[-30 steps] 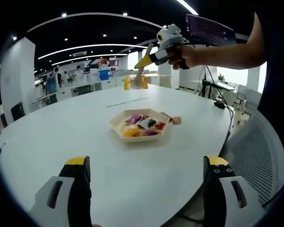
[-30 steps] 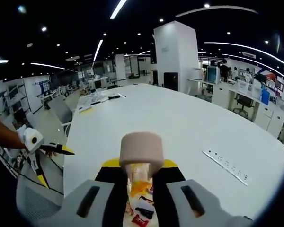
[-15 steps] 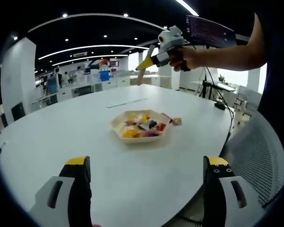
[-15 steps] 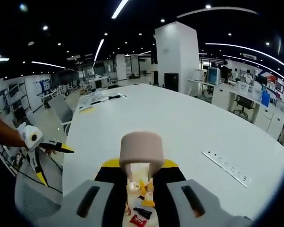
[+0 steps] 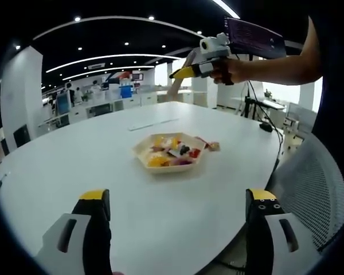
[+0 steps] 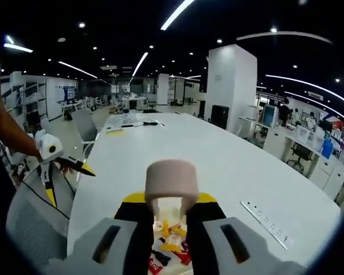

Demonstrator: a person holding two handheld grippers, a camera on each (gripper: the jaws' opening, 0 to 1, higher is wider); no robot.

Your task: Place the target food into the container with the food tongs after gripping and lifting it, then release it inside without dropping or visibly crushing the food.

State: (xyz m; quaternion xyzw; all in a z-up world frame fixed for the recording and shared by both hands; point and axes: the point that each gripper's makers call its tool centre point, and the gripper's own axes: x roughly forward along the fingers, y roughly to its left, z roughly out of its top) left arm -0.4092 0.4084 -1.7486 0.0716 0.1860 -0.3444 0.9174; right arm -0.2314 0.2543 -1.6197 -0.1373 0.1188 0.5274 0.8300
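Note:
A cream hexagonal tray (image 5: 143, 156) holding several coloured wrapped snacks sits mid-table in the left gripper view. Above and behind it a hand holds my right gripper (image 5: 186, 71), shut on beige food tongs (image 5: 176, 86) that hang in the air with nothing in them. My left gripper (image 5: 179, 195) stands open low over the near table edge. In the right gripper view, the right gripper (image 6: 171, 200) clamps the tongs' rounded end (image 6: 171, 179). The snacks in the tray (image 6: 169, 246) show between its jaws. The left gripper (image 6: 57, 166) is at the left.
One wrapped snack (image 5: 212, 146) lies on the table just right of the tray. A flat power strip (image 5: 155, 122) lies farther back on the round white table (image 5: 74, 160). A mesh chair (image 5: 315, 183) stands at the right edge. Desks and people fill the background.
A yellow-orange food piece that hung in the tongs a second ago now lies in the tray. The right gripper has since lifted and tilted the empty tongs up. The left gripper stayed still.

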